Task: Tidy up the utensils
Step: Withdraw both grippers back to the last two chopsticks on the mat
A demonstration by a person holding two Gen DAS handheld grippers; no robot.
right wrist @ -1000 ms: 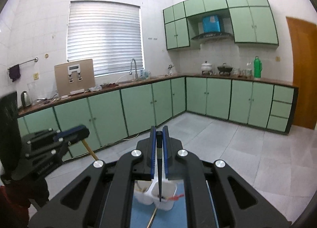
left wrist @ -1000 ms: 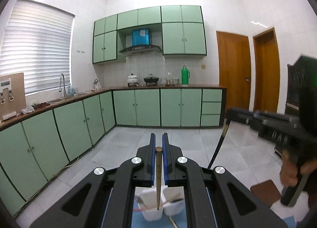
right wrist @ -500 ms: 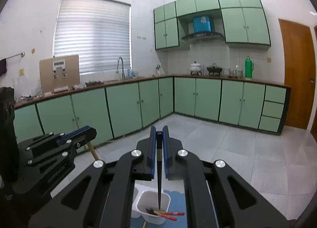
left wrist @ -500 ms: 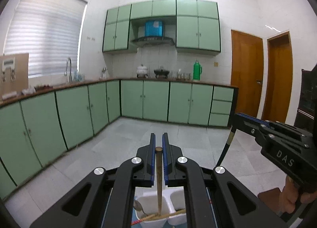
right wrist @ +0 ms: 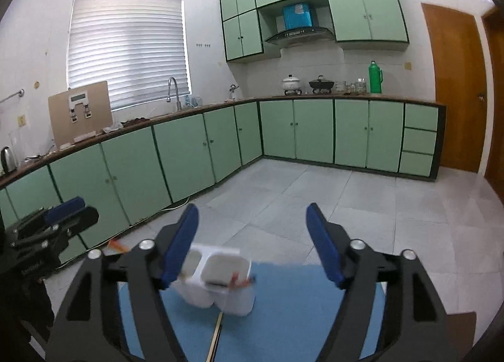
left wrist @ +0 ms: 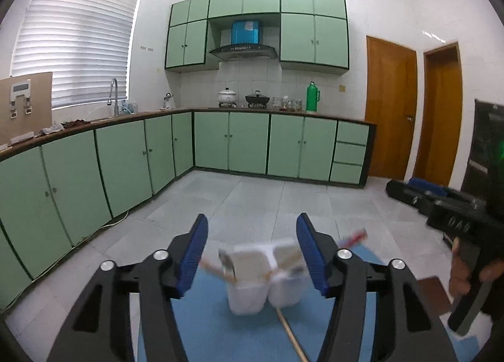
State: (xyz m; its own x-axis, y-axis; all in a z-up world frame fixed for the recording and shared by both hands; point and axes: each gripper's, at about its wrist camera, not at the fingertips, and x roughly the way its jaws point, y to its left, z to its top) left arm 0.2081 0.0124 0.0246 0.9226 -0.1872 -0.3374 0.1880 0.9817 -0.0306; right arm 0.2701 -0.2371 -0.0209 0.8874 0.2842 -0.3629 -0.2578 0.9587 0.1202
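Observation:
A white two-compartment holder (left wrist: 264,283) stands on a blue mat (left wrist: 204,330), with several chopsticks leaning in it, blurred. My left gripper (left wrist: 252,251) hangs just above and before the holder, its jaws opening with nothing between the blue pads. My right gripper (right wrist: 252,242) is over the same holder (right wrist: 220,283) from the other side, jaws also opening and empty. One wooden chopstick (left wrist: 291,335) lies flat on the mat in front of the holder. A red-tipped stick (left wrist: 356,236) pokes out to the right.
Green base cabinets (left wrist: 126,166) run along the left and far walls, with tiled floor (left wrist: 252,198) between. Two brown doors (left wrist: 390,110) stand at the right. A brown board (right wrist: 460,327) lies beside the mat (right wrist: 299,314). A hand (left wrist: 463,277) holds the right gripper's handle.
Both grippers were shut on an upright chopstick each. Now both stand open, the sticks are gone from the pads, and both hands have sunk toward the holder.

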